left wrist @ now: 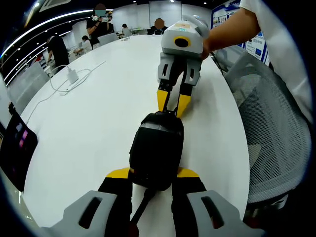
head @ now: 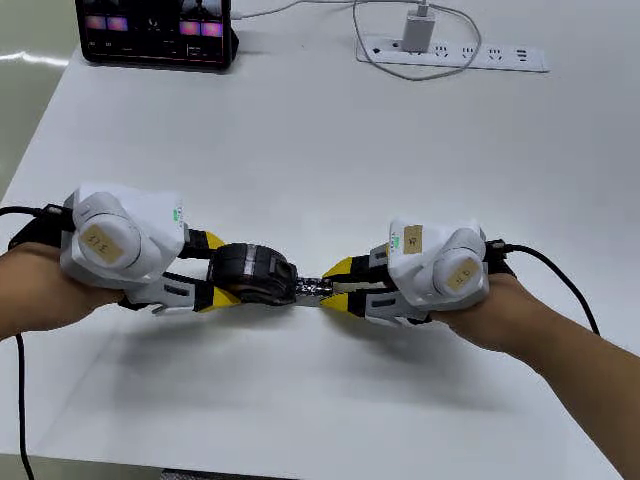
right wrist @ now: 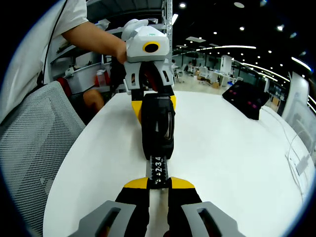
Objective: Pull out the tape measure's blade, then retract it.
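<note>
A black tape measure lies on the white table, held at its left by my left gripper, which is shut on the case. A short length of blade sticks out to the right. My right gripper is shut on the blade's end; numbers show on the blade just past its yellow fingertips. In the right gripper view the case stands ahead with the left gripper behind it. In the left gripper view the right gripper meets the case's far end.
A dark tablet stands at the table's far left. A white power strip with a plugged charger and looped cable lies at the far right. Cables trail from both grippers. A mesh chair stands beside the table's edge.
</note>
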The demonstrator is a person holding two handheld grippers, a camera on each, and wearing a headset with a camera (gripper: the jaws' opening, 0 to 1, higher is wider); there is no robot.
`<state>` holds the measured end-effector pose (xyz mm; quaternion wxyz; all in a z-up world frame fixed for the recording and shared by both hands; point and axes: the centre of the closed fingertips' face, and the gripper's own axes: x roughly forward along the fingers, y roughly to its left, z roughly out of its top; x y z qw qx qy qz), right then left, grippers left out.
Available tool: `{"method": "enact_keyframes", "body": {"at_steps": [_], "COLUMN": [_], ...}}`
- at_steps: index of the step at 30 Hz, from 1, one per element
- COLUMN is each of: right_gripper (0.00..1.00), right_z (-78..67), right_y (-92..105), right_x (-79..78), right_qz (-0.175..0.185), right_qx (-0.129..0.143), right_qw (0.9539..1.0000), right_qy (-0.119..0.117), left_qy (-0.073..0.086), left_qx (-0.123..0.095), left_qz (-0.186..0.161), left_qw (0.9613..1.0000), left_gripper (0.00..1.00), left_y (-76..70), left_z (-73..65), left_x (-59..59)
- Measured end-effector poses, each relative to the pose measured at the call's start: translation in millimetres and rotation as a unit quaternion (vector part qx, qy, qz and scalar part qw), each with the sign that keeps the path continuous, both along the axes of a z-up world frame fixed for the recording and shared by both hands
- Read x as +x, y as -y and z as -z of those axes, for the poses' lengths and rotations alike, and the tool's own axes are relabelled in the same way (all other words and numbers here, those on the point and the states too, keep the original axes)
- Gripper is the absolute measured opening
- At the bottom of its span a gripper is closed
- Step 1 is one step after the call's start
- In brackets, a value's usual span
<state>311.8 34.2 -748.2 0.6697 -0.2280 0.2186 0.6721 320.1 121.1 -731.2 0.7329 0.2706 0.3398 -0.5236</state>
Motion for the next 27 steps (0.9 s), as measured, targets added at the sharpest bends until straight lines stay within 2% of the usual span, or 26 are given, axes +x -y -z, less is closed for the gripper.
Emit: {"method": "enact_keyframes", "body": {"at_steps": [27], "right_gripper": [0.09], "right_z": [-1.4], "right_y": [38.9], "right_x": [-0.7], "right_qz": [0.003], "right_qx": [-0.023], "right_qw": [0.9997], "right_qy": [-0.001], "left_qy": [0.000], "left_qx": [0.004], "left_qz": [-0.004], "left_qw": [1.0000], "left_gripper": [0.25], "left_y": [0.3], "left_z": [-1.3], "left_x": [-0.4]}}
